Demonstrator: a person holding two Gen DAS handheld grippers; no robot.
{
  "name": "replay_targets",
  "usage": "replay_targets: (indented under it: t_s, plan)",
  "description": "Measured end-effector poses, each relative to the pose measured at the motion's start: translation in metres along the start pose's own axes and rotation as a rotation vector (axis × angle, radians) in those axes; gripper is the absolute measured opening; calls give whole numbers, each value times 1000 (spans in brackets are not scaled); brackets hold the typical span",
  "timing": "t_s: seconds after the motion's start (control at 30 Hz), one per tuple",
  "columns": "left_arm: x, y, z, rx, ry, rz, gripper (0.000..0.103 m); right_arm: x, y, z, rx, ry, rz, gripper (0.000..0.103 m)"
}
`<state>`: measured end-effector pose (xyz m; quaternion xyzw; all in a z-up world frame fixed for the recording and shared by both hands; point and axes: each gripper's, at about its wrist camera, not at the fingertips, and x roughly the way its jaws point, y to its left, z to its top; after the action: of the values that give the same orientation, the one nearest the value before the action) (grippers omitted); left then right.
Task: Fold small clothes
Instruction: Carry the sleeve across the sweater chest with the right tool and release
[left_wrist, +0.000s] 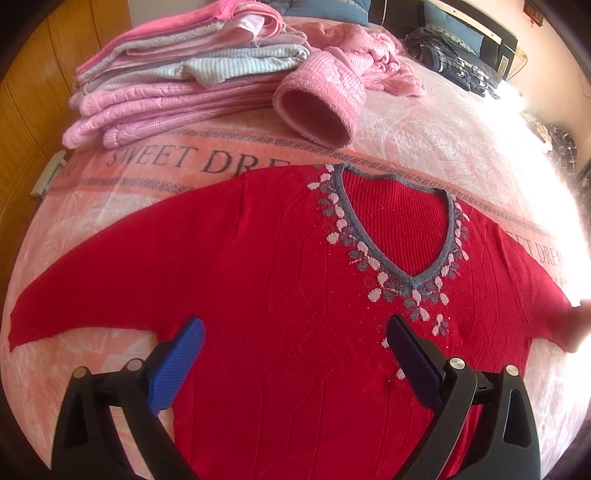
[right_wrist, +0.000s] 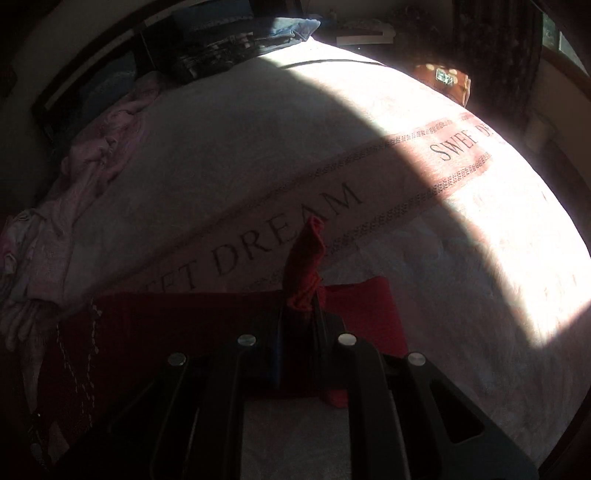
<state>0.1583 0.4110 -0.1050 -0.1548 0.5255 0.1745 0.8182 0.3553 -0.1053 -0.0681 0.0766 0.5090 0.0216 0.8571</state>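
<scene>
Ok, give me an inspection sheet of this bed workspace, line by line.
Surface: pink blanket printed SWEET DREAM, partly in sunlight.
Job's things: red sweater lying flat, sleeves spread; one sleeve end lifted.
Clutter: folded pink stack, loose pink garment, dark clothes.
Grippers: left gripper open above the sweater; right gripper shut on the sleeve end.
Cables: nothing seen.
Surroundings: wooden panels beside the bed.

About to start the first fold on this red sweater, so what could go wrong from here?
The right gripper pinches only the tip of the right sleeve cuff, so the knit may slip out when pulled. The left gripper hangs open over the sweater and holds nothing, so the body could drag across the blanket as the sleeve comes over. The loose pink garment lies close above the collar and could get caught in the fold.
</scene>
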Motion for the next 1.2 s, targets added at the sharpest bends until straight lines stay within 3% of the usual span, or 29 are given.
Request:
replay_targets:
  t_s: [0.27, 0.53, 0.67, 0.8, 0.9, 0.97, 1.1, 1.2]
  plan:
    - [-3, 13, 12, 13, -21, -48, 99, 5, 166, -42, -188, 34, 113, 10]
    - [-1, 25, 14, 3, -40, -62, 99, 34, 261, -81, -326, 103, 190, 10]
    - [4, 23, 14, 1, -33, -78, 99, 56, 289, -100, -368, 189, 256, 11]
    - [8, 16, 14, 28, -31, -93, 99, 72, 291, -108, -348, 270, 352, 32]
    - [10, 6, 14, 27, -20, -132, 99, 63, 272, -92, -284, 268, 435, 32]
    - [10, -6, 15, 29, -17, -174, 99, 51, 256, -79, -272, 234, 434, 33]
    - [18, -46, 15, 60, 21, -270, 98, 32, 219, -62, -307, 153, 349, 33]
    - [30, -76, 14, 90, 61, -324, 98, 31, 190, -55, -268, 153, 343, 33]
